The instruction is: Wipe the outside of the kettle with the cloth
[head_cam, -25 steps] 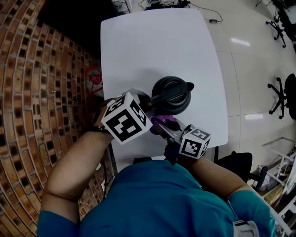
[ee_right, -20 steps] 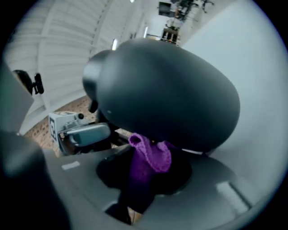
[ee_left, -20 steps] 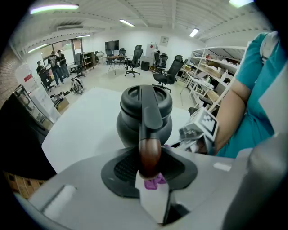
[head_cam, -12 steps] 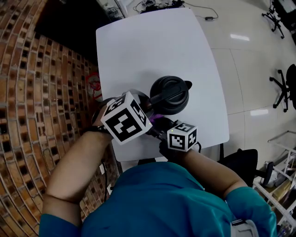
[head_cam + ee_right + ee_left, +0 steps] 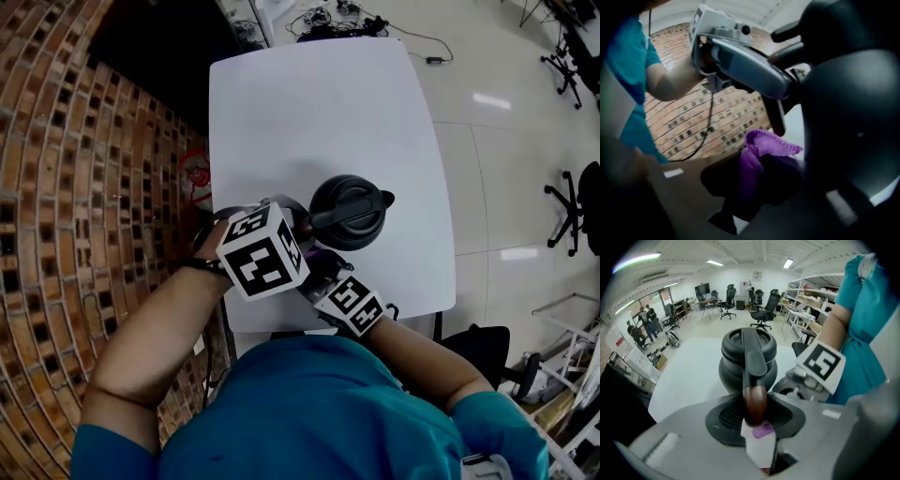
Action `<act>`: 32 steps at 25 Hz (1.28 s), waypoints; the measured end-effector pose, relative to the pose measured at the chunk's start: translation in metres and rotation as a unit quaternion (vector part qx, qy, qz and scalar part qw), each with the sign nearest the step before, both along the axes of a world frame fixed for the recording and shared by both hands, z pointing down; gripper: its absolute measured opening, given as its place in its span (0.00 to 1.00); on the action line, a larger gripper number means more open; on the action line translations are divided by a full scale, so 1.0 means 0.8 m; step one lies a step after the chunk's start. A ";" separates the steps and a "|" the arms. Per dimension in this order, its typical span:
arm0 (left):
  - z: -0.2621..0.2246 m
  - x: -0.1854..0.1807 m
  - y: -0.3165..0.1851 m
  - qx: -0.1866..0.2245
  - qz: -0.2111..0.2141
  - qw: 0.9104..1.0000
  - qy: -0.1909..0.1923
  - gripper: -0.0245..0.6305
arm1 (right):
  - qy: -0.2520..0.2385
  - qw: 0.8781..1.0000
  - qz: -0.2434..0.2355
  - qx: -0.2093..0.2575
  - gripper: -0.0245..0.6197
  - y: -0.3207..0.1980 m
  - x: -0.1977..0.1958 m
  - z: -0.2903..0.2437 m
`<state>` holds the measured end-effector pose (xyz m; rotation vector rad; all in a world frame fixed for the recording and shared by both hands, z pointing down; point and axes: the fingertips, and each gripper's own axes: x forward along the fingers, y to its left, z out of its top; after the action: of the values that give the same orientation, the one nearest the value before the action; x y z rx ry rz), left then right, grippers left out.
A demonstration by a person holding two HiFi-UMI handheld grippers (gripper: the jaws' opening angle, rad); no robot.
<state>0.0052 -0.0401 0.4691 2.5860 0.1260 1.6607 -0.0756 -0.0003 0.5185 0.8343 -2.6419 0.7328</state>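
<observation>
Dark kettle handle across cloth (perhaps bunched)

In the head view we see only a purple sliver of the cloth; the rest lies under the left gripper and the right gripper. The kettle shows its lid, its sides hidden beneath. In the right gripper view the kettle is a dark blur cut off at the right edge, and the cloth's near part sinks into shadow. In the left gripper view the kettle's handle covers most of the cloth. Far left, the people are too small to tell apart.
</observation>
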 end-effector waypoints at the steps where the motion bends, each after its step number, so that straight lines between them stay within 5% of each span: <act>1: 0.002 -0.003 0.001 0.010 0.016 1.000 0.002 0.22 | -0.010 0.997 -0.071 -0.002 0.20 0.027 0.003 -0.016; 4: 0.006 -0.009 0.000 0.041 0.062 0.997 0.016 0.21 | -0.114 0.968 -0.224 -0.024 0.20 0.090 0.052 -0.116; 6: 0.009 -0.012 -0.002 0.063 0.087 0.994 0.021 0.21 | -0.225 0.947 -0.228 -0.026 0.20 0.072 0.101 -0.215; 8: 0.011 -0.014 -0.003 0.077 0.100 0.992 0.023 0.21 | -0.262 0.943 -0.204 -0.011 0.20 0.019 0.147 -0.286; 11: 0.012 -0.014 -0.004 0.085 0.100 0.991 0.026 0.21 | -0.185 0.959 -0.214 0.000 0.20 -0.073 0.181 -0.304; 13: 0.012 -0.014 -0.005 0.092 0.101 0.990 0.025 0.21 | -0.163 0.949 -0.266 -0.047 0.20 -0.126 0.171 -0.283; 17: 0.016 -0.016 -0.007 0.104 0.100 0.989 0.013 0.21 | -0.125 0.889 -0.400 -0.183 0.20 -0.181 0.108 -0.184; 21: 0.018 -0.016 -0.013 0.097 0.089 0.991 0.002 0.21 | -0.075 0.801 -0.501 -0.320 0.20 -0.157 0.054 -0.104; 23: 0.019 -0.017 -0.016 0.087 0.078 0.993 0.005 0.21 | -0.069 0.770 -0.521 -0.363 0.20 -0.151 0.039 -0.080; 27: 0.019 -0.018 -0.023 0.072 0.059 0.996 0.013 0.21 | -0.021 0.742 -0.530 -0.410 0.20 -0.144 0.024 -0.023; 32: 0.020 -0.020 -0.023 0.053 0.053 0.997 0.022 0.21 | 0.099 0.736 -0.520 -0.422 0.20 -0.132 0.023 0.052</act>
<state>-0.0110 -0.0585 0.4850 2.7394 0.1845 1.6894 -0.0573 -0.1058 0.5605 -0.7318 -1.7385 1.1684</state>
